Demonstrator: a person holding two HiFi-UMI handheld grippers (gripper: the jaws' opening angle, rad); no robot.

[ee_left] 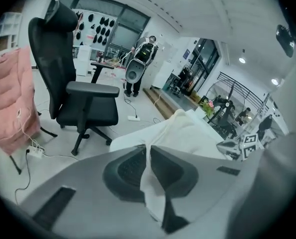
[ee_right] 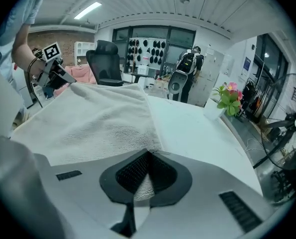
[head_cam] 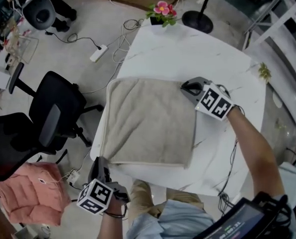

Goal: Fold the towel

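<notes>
While I watch from the head view, the towel (head_cam: pixel 148 121) lies spread on the white table (head_cam: pixel 208 54), a beige, roughly square sheet of looped terry with a thin hem along its edges. Its surface is mostly flat, with soft ripples toward the left side, and its near edge looks thick, as though more than one layer lies there. The left edge runs close along the table's left rim, while bare tabletop shows beyond the far and right edges. My left gripper (head_cam: pixel 99 169) sits at the near left corner, and in its own view the jaws are clamped on a fold of pale cloth that stands up between the dark pads and trails back to the rest of the towel. My right gripper (head_cam: pixel 186 87) is at the far right corner, where its jaws are closed on the towel's corner, a tuft of terry showing between the pads, with the cloth stretching away flat from there. A small pot of pink flowers (head_cam: pixel 162 11) stands at the table's far edge, well apart from the towel, and a black office chair (head_cam: pixel 53 113) is on the floor to the left
</notes>
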